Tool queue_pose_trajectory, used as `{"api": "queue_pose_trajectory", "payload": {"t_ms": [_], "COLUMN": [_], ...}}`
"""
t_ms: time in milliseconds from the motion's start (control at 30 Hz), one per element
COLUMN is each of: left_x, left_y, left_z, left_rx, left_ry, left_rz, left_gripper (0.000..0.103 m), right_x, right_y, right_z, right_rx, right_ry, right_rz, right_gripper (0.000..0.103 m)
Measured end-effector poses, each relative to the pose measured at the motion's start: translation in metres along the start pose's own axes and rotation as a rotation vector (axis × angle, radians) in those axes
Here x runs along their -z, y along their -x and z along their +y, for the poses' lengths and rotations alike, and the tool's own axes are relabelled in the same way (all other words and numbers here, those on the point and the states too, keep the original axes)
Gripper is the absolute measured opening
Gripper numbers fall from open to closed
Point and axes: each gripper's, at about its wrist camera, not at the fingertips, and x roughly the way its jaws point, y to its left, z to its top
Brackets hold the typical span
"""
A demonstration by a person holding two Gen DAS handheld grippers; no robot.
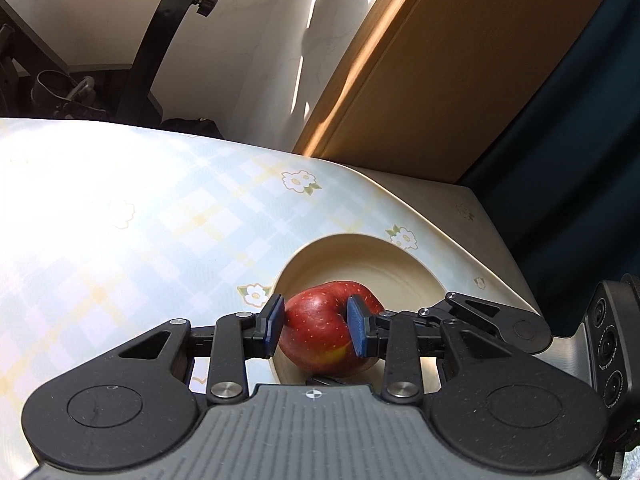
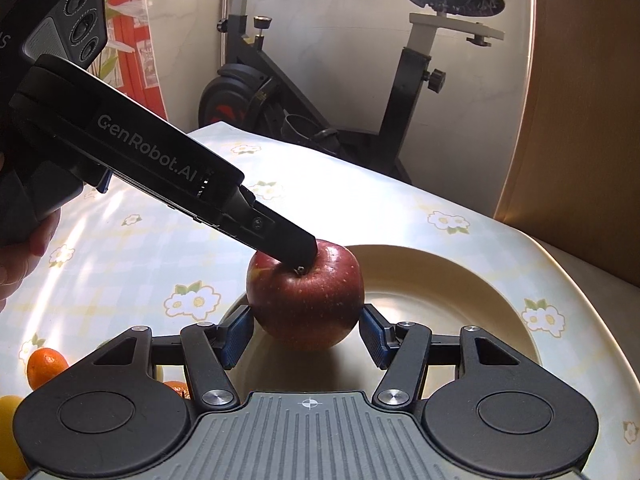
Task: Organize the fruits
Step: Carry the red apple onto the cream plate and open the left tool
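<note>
A red apple (image 1: 320, 332) sits at the near rim of a cream plate (image 1: 360, 256). My left gripper (image 1: 316, 330) is shut on the apple, its blue pads (image 1: 275, 328) pressed against both sides. In the right wrist view the apple (image 2: 306, 304) rests on the plate (image 2: 440, 292), and the left gripper's fingers (image 2: 296, 246) come down onto its top from the left. My right gripper (image 2: 306, 338) is open, its blue pads (image 2: 239, 334) on either side of the apple, close to it but not squeezing.
An orange (image 2: 46, 366), part of a second orange (image 2: 176, 388) and a yellow fruit (image 2: 10, 428) lie on the flowered tablecloth (image 2: 120, 260) at the lower left. An exercise bike (image 2: 360, 80) stands behind the table. A wooden panel (image 1: 460, 72) rises at the right.
</note>
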Motion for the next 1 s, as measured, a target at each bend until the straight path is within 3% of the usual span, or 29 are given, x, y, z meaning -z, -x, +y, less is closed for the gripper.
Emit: {"api": "queue_pose_trajectory", "payload": {"t_ms": [300,567,1000], "left_x": [0.008,0.019,0.062], "left_y": [-0.002,0.017,0.091], "left_z": [0.003,-0.005,0.000], "left_rx": [-0.019,-0.060,-0.161], "left_ry": [-0.017,-0.026,-0.013], "left_rz": [-0.008,-0.039,-0.178], "left_gripper": [0.035,0.036,0.036], "right_x": [-0.001,0.003,0.052], "right_y": [-0.008,0.002,0.070], "right_z": [-0.002,-0.005,0.005], "right_rx": [0.003,0.033,0.093], "right_ry": [-0.006,-0.045,-0.129], "right_rz": [0.012,0.009,-0.180], "right_gripper": [0.055,0.062,0.061]}}
